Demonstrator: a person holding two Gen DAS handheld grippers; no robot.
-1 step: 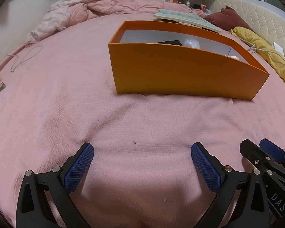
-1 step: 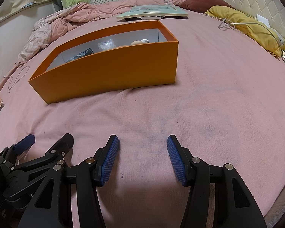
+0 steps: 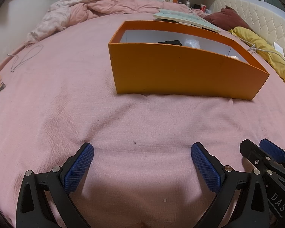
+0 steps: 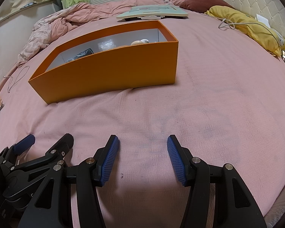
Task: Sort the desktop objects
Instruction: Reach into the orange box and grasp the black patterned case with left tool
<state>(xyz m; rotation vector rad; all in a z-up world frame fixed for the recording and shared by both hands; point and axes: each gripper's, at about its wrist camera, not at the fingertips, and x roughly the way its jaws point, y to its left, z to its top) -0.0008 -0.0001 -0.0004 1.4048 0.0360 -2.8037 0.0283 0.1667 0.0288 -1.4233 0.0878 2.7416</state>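
We hold the left hand-held gripper [image 3: 142,163] and right hand-held gripper [image 4: 143,159] spread and empty above the bed [image 4: 218,104]. The orange box [image 4: 112,72] at 12 o'clock holds small objects [image 4: 105,45]; reaching in, we risk denting its thin wall.

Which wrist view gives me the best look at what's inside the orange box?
The right wrist view: it looks over the orange box wall at a dark item, a clear packet and a cream object. The left wrist view shows only their tops behind the near wall.
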